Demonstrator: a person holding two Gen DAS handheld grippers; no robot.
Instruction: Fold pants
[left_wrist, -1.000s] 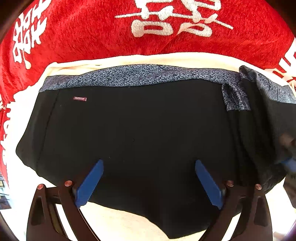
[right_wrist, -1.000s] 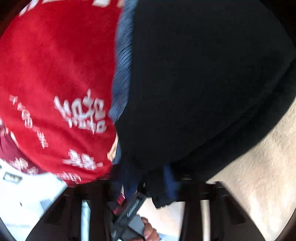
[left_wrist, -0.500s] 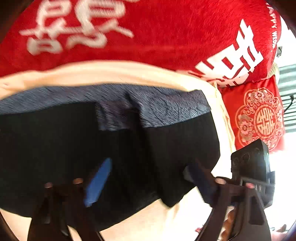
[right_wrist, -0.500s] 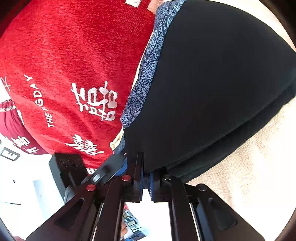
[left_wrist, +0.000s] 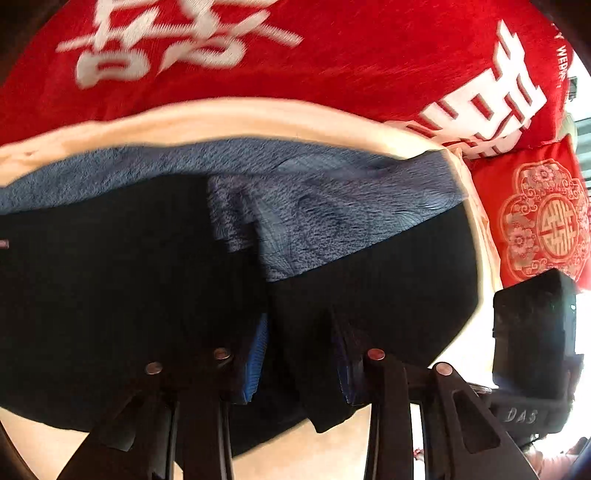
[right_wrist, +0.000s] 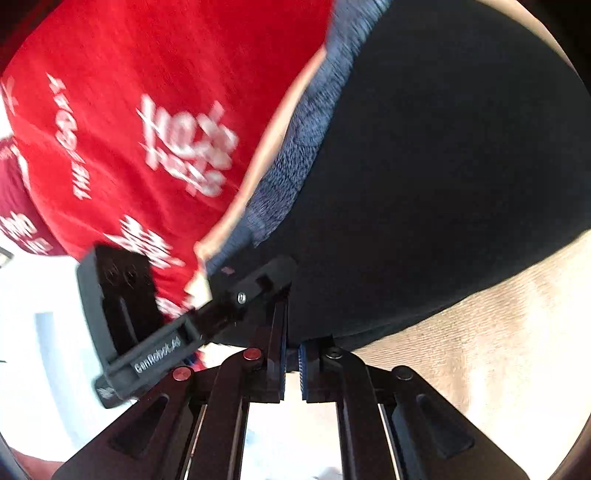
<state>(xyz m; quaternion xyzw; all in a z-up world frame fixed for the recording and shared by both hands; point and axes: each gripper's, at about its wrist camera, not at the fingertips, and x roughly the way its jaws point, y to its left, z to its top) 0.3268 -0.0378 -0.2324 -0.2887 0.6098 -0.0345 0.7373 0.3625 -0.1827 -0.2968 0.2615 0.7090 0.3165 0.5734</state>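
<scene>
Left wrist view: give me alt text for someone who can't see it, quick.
The left gripper, its jaws having just been closing, pinches a fold of the black pants between its blue pads. The pants' blue-grey patterned waistband runs across a cream sheet, with a red blanket bearing white characters behind. The other gripper's black body shows at right.

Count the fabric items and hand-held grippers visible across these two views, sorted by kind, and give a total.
Black pants with patterned blue waistband: 1
Red blanket with white characters: 1
Red cushion with round emblem: 1
Cream bed cover: 1
Hand-held grippers: 2, left hand-held gripper and right hand-held gripper
Total: 6
</scene>
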